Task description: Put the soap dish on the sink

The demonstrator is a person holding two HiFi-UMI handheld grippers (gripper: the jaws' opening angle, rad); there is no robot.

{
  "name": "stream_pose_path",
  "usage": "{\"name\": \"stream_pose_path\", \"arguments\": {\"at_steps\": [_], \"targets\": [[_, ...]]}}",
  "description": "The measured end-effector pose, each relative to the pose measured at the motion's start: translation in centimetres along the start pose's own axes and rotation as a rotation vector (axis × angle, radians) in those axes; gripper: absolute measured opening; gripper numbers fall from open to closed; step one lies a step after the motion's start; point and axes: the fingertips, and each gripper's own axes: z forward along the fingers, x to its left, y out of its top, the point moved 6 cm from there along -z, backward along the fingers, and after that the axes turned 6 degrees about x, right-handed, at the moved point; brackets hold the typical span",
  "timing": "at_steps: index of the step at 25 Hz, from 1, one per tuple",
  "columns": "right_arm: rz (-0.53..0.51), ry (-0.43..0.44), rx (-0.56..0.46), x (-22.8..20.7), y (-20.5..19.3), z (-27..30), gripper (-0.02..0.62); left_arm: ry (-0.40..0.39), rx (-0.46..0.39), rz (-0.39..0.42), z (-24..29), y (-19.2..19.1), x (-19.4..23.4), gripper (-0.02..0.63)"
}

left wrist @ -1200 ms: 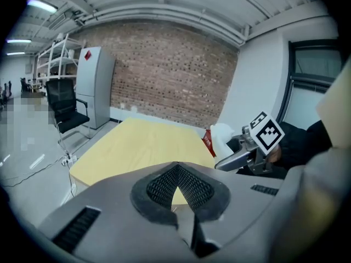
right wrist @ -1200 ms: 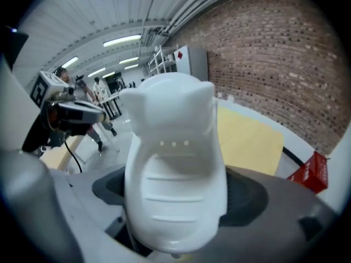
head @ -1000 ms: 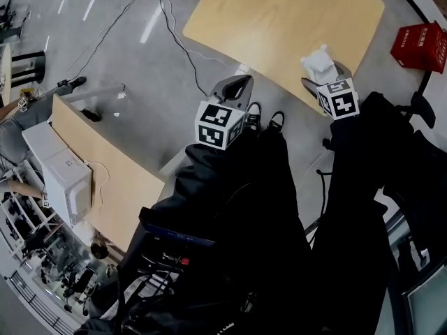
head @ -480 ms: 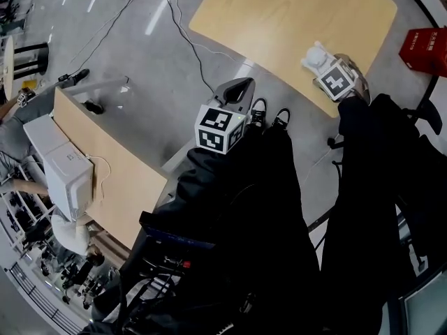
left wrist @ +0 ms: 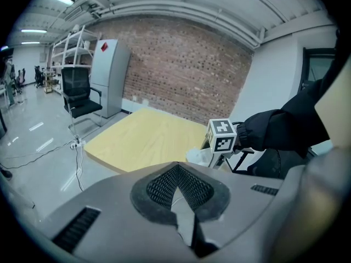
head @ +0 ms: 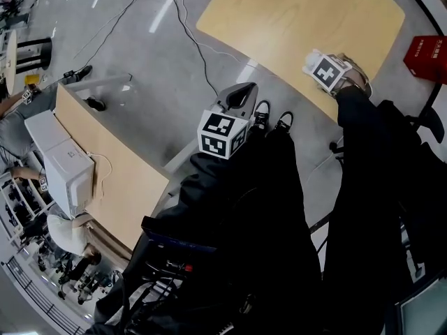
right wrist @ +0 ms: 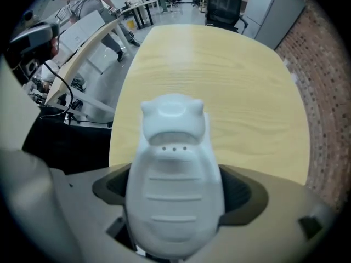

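The soap dish point(right wrist: 174, 185) is white, ribbed and shaped like a small animal. My right gripper point(right wrist: 175, 210) is shut on it and holds it over the near edge of the light wooden table point(right wrist: 219, 81). In the head view, only a white corner of the soap dish point(head: 309, 63) shows beside the right gripper point(head: 323, 65) and its marker cube. From the left gripper view, the dish point(left wrist: 198, 156) sits just left of that cube. My left gripper point(head: 239, 95) hangs over the grey floor, short of the table point(head: 293, 19), shut with nothing in it. No sink is in view.
A red box point(head: 427, 49) lies on the floor to the right of the table. Cables point(head: 188, 40) run across the floor on its left. A second wooden desk point(head: 105, 166) with a white box point(head: 66, 180) stands at the left. An office chair point(left wrist: 77, 95) and a grey cabinet point(left wrist: 107, 75) stand further off.
My right gripper has moved forward over the table edge with the soap dish, and its cube now hides most of the dish. The left gripper has hardly moved.
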Motion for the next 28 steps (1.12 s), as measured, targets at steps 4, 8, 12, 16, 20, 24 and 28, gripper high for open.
{"name": "stream_pose_path", "arguments": {"at_steps": [4, 8, 12, 16, 20, 24, 28], "targets": [[-0.004, -0.015, 0.001, -0.4, 0.2, -0.1, 0.494, 0.006, -0.001, -0.009, 0.0, 0.0, 0.3, 0.000], [0.036, -0.009, -0.059, -0.5, 0.1, -0.3, 0.494, 0.003, -0.001, -0.010, 0.0, 0.2, 0.2, 0.000], [0.072, 0.011, -0.165, -0.4, 0.1, -1.2, 0.494, 0.001, -0.008, -0.005, 0.0, 0.6, 0.1, 0.000], [0.141, 0.020, -0.328, -0.4, -0.4, -3.1, 0.494, -0.007, -0.017, 0.004, -0.1, 1.3, -0.2, 0.000], [0.187, 0.005, -0.512, -0.3, -1.0, -6.4, 0.494, -0.017, -0.028, 0.020, 0.0, 2.0, -0.8, 0.000], [0.288, -0.070, -0.701, 0.2, -3.2, -11.6, 0.494, -0.032, -0.047, 0.038, -0.5, 2.9, -1.5, 0.000], [0.429, -0.173, -0.907, 1.3, -5.9, -18.1, 0.450, -0.039, -0.102, 0.064, -1.4, 5.1, -2.7, 0.000]]}}
